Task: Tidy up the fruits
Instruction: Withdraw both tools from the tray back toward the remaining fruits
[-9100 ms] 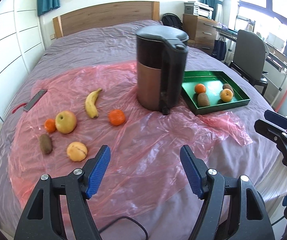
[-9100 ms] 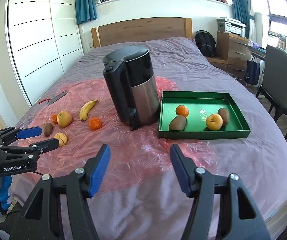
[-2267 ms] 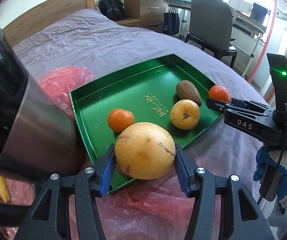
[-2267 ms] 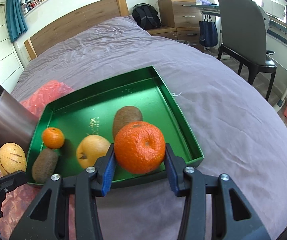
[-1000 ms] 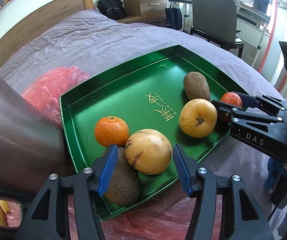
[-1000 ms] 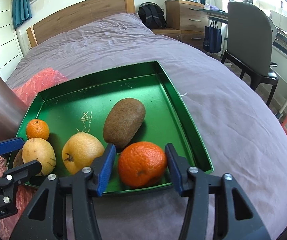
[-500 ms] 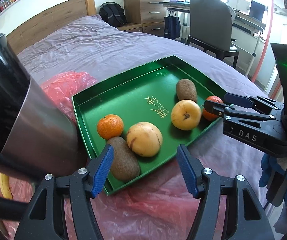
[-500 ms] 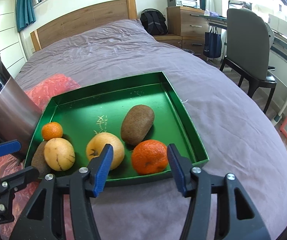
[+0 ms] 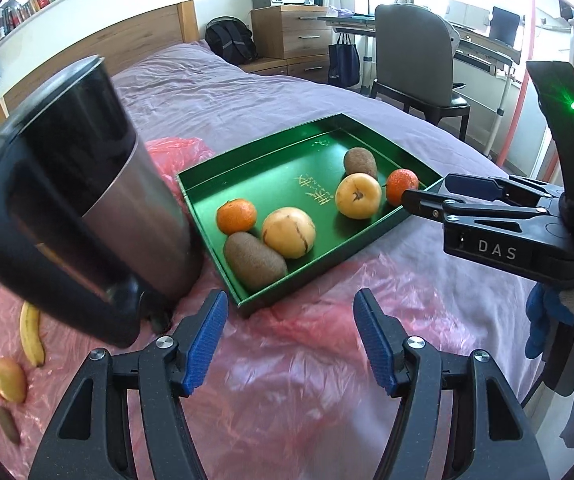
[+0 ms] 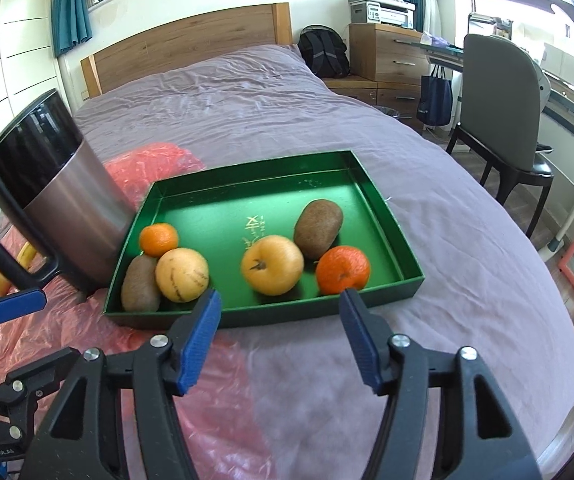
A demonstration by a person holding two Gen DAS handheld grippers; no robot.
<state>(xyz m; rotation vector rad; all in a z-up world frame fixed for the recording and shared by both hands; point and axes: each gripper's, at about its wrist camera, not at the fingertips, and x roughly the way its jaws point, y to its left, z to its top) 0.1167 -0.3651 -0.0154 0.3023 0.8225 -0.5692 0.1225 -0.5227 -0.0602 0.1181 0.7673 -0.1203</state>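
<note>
Left wrist view
- Left gripper (image 9: 289, 338): released, nothing between the blue pads; it hangs over the pink plastic sheet (image 9: 307, 360) just short of the tray's near corner.
- Green tray (image 9: 247, 162): lies on the bed (image 9: 207, 92), touching the kettle (image 9: 87, 208) on its left side.
- Tray contents: small mandarin (image 9: 236, 215), near kiwi (image 9: 254, 261) and pale round fruit (image 9: 288, 232) bunched together; yellow apple (image 9: 358, 196), far kiwi (image 9: 360, 163) and large mandarin (image 9: 401, 186) toward the right.
- Loose fruit: banana (image 9: 32, 334), apple (image 9: 8, 379) and kiwi (image 9: 7, 424) on the sheet, left of the kettle.
- Right gripper (image 9: 427, 192): at the tray's right rim.

Right wrist view
- Right gripper (image 10: 279, 334): jaws opening, empty, just before the tray's near wall (image 10: 287, 312).
- Large mandarin (image 10: 342, 270): inside the tray, near front right corner, beside the yellow apple (image 10: 272, 265).
</note>
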